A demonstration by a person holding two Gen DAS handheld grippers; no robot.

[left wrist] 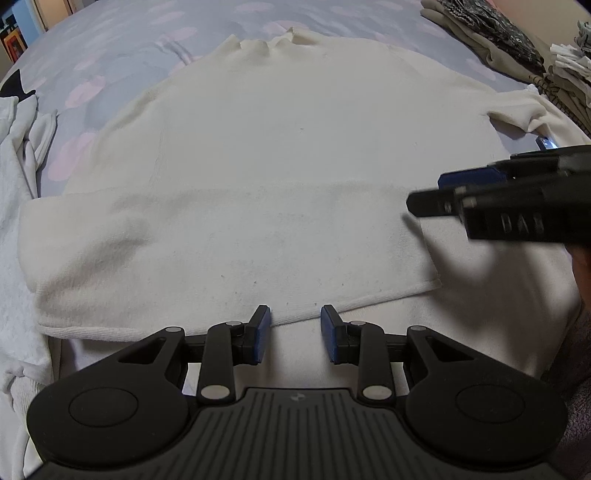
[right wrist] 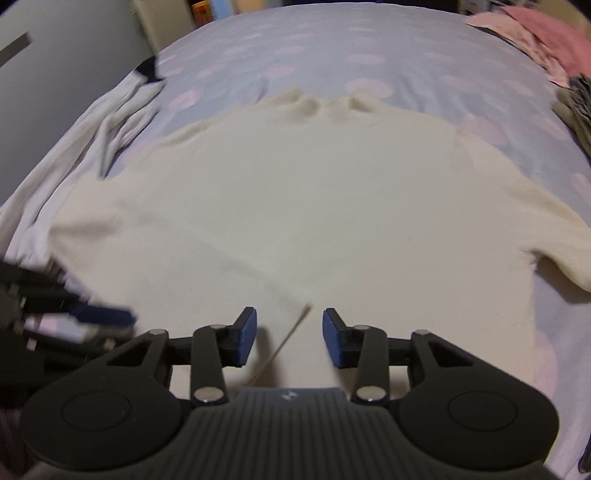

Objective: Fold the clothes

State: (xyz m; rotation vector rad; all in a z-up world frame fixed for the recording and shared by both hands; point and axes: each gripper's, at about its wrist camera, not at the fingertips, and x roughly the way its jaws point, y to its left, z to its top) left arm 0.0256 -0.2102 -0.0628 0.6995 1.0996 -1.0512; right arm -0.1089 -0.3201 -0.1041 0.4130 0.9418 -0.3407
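Observation:
A cream sweater (left wrist: 280,147) lies flat on the bed, collar at the far end, with one sleeve (left wrist: 221,251) folded across its lower body. My left gripper (left wrist: 295,332) hovers at the sleeve's near edge, open, its blue pads apart and the fold's edge running between them. My right gripper (left wrist: 465,181) comes in from the right above the sleeve's cuff end. In the right wrist view the sweater (right wrist: 295,203) fills the middle and my right gripper (right wrist: 290,339) stands open over a cuff edge (right wrist: 295,328). The left gripper (right wrist: 103,314) shows blurred at the left.
The bed has a lavender sheet with pink dots (left wrist: 110,55). A white garment (left wrist: 14,184) lies crumpled at the left. A pile of dark and beige clothes (left wrist: 498,37) sits at the far right, pink clothes (right wrist: 535,33) beyond it. Grey furniture (right wrist: 55,55) stands past the bed's left corner.

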